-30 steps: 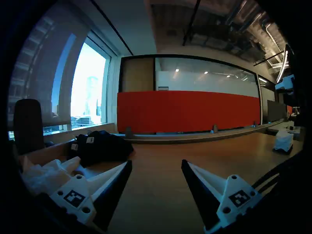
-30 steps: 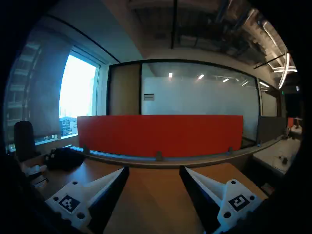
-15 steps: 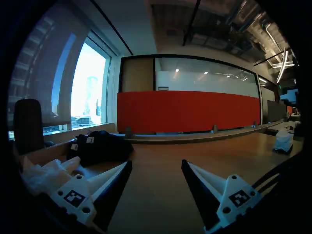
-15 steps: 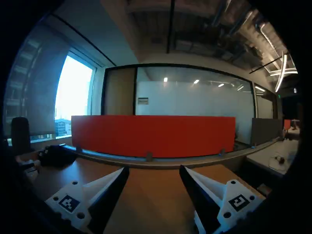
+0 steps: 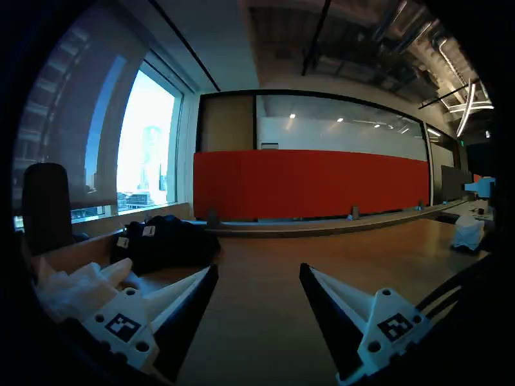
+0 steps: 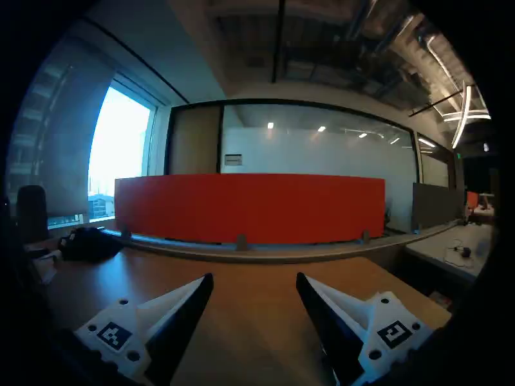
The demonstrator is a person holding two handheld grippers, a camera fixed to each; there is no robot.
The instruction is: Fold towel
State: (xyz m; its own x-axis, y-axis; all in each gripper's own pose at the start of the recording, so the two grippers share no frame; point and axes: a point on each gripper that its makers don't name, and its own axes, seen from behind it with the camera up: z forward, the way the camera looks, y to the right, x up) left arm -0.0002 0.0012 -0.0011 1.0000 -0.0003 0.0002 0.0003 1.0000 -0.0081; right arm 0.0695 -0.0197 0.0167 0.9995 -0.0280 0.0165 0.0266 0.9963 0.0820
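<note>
- The left hand-held gripper (image 5: 258,266) hangs low over a wooden desk (image 5: 360,251), its two fingers spread wide with only bare wood between them.
- A crumpled white cloth (image 5: 77,289) lies on the desk just outside that gripper's left finger. It seems to be the towel, though I cannot say so for certain. Neither finger presses on it.
- Ahead and to the left of the same gripper, beyond the cloth, sits a black bundle (image 5: 164,241) with small pale tags on it.
- Well off to this gripper's right, near the desk's edge, rests a small white lump (image 5: 467,231), too far away to make out.
- A red partition (image 5: 309,183) runs across the far side of the desk, straight ahead of the fingers. A bright window (image 5: 145,154) is up to the left, with a dark chair back (image 5: 45,206) below it.
- The right hand-held gripper (image 6: 254,275) is likewise spread open over bare desk, gripping nothing.
- From the right gripper view, the black bundle is far off to the left, and the red partition stands straight ahead.
- To this gripper's right, a pale neighbouring desk (image 6: 450,254) carries a dark tangle of cable.
</note>
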